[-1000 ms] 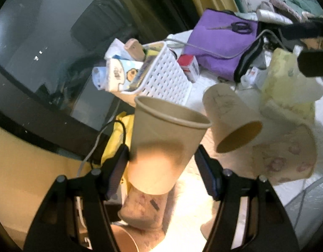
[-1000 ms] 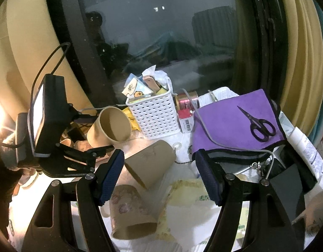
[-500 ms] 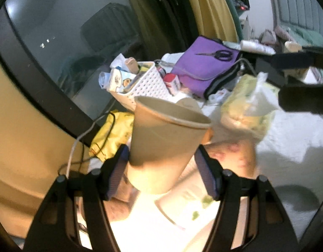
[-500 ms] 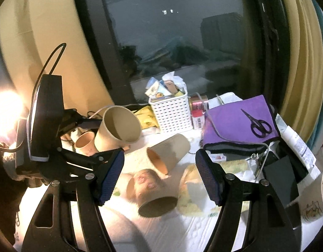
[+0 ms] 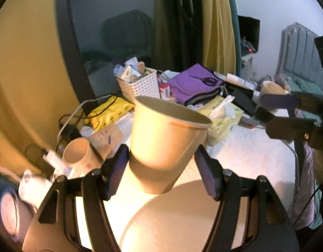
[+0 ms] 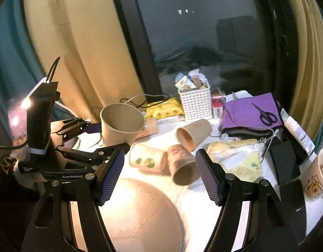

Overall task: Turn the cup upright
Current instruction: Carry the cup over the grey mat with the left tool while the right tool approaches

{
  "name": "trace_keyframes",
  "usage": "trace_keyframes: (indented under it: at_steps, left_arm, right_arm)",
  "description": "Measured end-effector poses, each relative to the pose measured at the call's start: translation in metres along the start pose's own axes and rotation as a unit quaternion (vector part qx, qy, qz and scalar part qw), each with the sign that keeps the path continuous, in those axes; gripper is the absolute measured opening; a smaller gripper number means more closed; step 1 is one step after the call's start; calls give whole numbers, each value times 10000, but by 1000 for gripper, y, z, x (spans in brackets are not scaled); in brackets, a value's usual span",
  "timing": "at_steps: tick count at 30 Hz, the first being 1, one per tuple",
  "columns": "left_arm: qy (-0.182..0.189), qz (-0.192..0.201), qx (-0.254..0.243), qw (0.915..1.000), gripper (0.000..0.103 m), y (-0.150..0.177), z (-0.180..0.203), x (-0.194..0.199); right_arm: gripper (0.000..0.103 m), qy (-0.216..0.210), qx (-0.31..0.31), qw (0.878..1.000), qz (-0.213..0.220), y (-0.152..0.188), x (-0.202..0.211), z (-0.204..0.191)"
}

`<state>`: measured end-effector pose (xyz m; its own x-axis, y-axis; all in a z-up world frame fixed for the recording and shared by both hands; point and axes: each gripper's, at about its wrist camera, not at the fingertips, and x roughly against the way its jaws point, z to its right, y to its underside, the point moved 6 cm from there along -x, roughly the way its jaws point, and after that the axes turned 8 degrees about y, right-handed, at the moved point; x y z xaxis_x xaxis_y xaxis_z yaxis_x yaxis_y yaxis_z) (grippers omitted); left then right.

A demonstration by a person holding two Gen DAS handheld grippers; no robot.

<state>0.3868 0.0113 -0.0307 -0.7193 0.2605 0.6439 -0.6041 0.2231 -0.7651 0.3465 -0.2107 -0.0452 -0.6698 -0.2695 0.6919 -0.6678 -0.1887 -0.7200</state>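
My left gripper is shut on a plain tan paper cup, held mouth up and slightly tilted above the white table. The same cup and the left gripper show at the left in the right wrist view. My right gripper is open and empty above the table's front. Three paper cups lie on their sides ahead of it: a plain one, a pink-patterned one and a green-patterned one.
A white basket of packets, a purple cloth with scissors, a yellow tissue pack and a yellow packet crowd the back. An upright printed cup stands far right. More cups lie at the left.
My left gripper has lifted the tan cup and drawn back from the clutter, keeping it mouth up. My right gripper has pulled back and stays open.
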Motion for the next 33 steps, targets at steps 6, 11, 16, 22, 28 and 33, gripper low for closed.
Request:
trace_keyframes:
  at_steps: [6,11,16,22,28,33]
  left_arm:
    - [-59,374,296,9988,66,32,22,38]
    - [109,625,740,9952,66,60,34,59]
    - [417,787,941,9916,66,87,53,72]
    - [671,853,935,9897,66,109,78,81]
    - [911,933,727,9888,66,121,100,95]
    - [1039,988,776,9866,66,126,107,103]
  right_arm:
    - [75,-212,127,9997,5,17,24,-24]
    - [77,-427,164,9989,-94,34,45,-45]
    - [78,-814,299,9960,-203,52,64,-68]
    - [82,-1154,457,9914,-412,74,74,-89]
    - [83,-1212,624,9891,-563,93,81,-98]
    - [83,-1282,649,9877,-612,101,87,-104]
